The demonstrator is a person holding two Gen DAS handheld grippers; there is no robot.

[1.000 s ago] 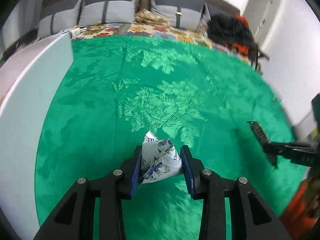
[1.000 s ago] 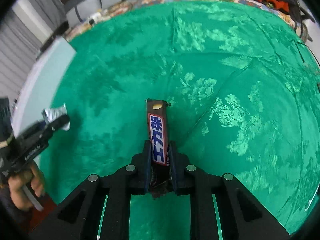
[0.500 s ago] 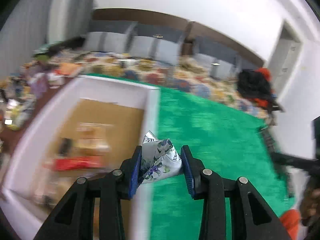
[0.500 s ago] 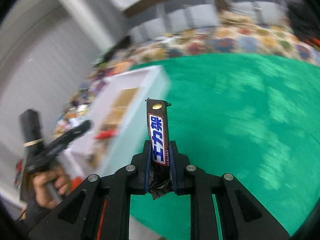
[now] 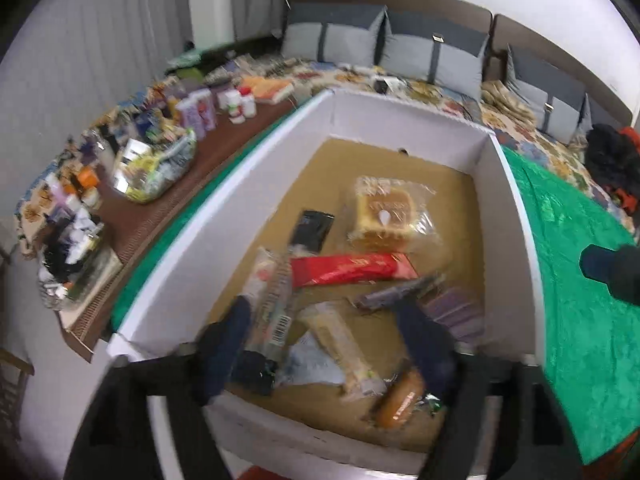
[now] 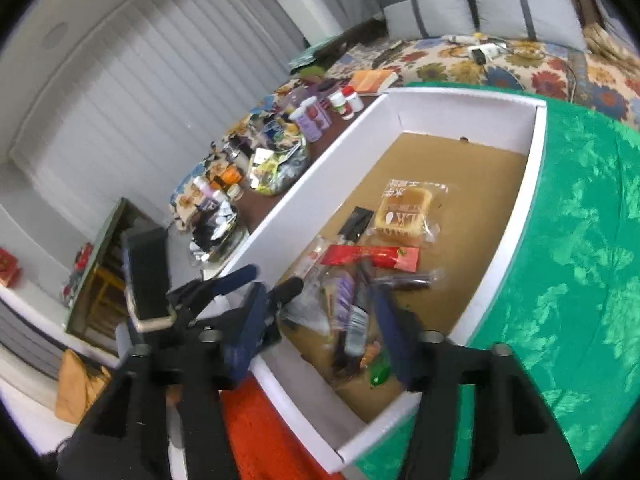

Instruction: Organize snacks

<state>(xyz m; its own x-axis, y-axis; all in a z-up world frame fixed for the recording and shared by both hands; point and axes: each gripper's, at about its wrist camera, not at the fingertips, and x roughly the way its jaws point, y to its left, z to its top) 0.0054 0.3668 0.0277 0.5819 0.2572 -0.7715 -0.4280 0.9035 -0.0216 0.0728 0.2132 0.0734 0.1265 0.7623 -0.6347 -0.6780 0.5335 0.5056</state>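
A white box point(image 5: 516, 216) with a brown floor holds several snacks: a clear-wrapped cake point(image 5: 390, 212), a red packet point(image 5: 352, 268), a black sachet point(image 5: 312, 230) and more. My left gripper point(image 5: 324, 344) is open over the box's near end; the pale floral packet point(image 5: 308, 362) lies below it. My right gripper point(image 6: 324, 320) is open over the same box point(image 6: 516, 216); the brown bar point(image 6: 404, 280) lies among the snacks. The left gripper's fingers point(image 6: 236, 280) show at the left of the right wrist view.
The box sits on a green patterned cloth point(image 5: 580, 300). Left of it a brown ledge point(image 5: 136, 220) carries bottles and a bag of packets point(image 5: 156, 168). Grey cushions point(image 5: 432, 52) line the back. An orange cloth point(image 6: 256, 432) lies below the box's near corner.
Both grippers have swung over the box and opened. The floral packet has left my left gripper and the bar my right; both now lie in the box.
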